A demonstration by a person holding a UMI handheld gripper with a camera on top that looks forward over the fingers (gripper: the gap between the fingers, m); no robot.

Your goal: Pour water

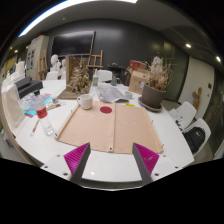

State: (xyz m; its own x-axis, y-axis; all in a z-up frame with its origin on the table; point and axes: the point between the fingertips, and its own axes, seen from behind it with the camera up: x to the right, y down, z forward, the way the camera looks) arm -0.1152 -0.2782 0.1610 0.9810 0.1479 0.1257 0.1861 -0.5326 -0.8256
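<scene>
Overhead, your gripper (pixel 111 160) hangs above a white table (pixel 170 140); fingers spread wide, nothing between the pink pads (pixel 146 157).

Ahead of the fingers lies a brown paper sheet (pixel 105 126) bearing a small red disc (pixel 106 110); beyond it stands a white cup (pixel 85 101); a potted plant (pixel 153 92) stands further off beyond the sheet; a red-capped bottle (pixel 42 113) stands beside clutter at the sheet's other side.

Gripper (pixel 111 160): two dark fingers (pixel 76 160); each bears a magenta triangular pad (pixel 147 155) inside.
</scene>
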